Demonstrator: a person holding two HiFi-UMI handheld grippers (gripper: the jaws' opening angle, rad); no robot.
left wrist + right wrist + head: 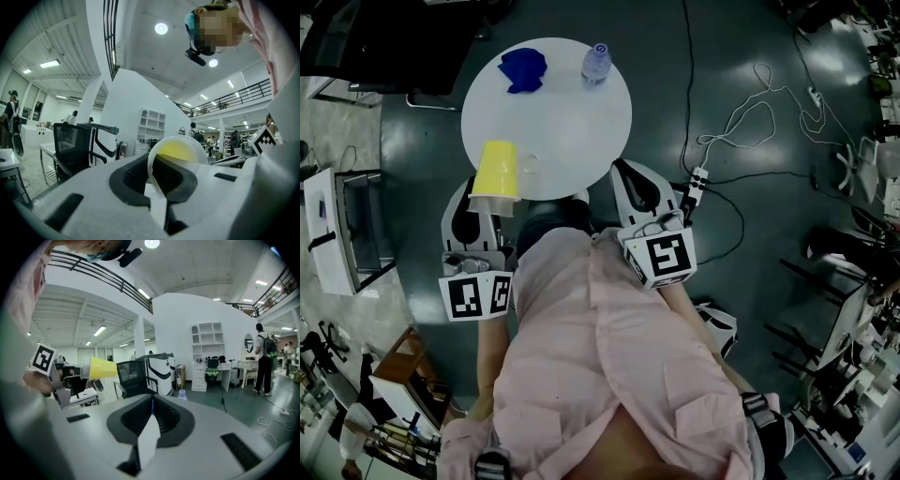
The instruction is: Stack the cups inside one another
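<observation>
The round white desk [581, 141] is seen from above. The yellow cup [496, 172] is held over its near edge, its rim clamped in the left gripper's [487, 202] jaws. A blue cloth [523, 69] and a small bottle [596, 64] are set at the far side. The right gripper's [622, 169] jaws are pressed together.

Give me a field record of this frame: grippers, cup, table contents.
left hand-held gripper: shut on the rim of the yellow cup
yellow cup: held on its side over the table's near edge
right hand-held gripper: shut, empty
table: round, white
on table: blue cloth, water bottle
</observation>
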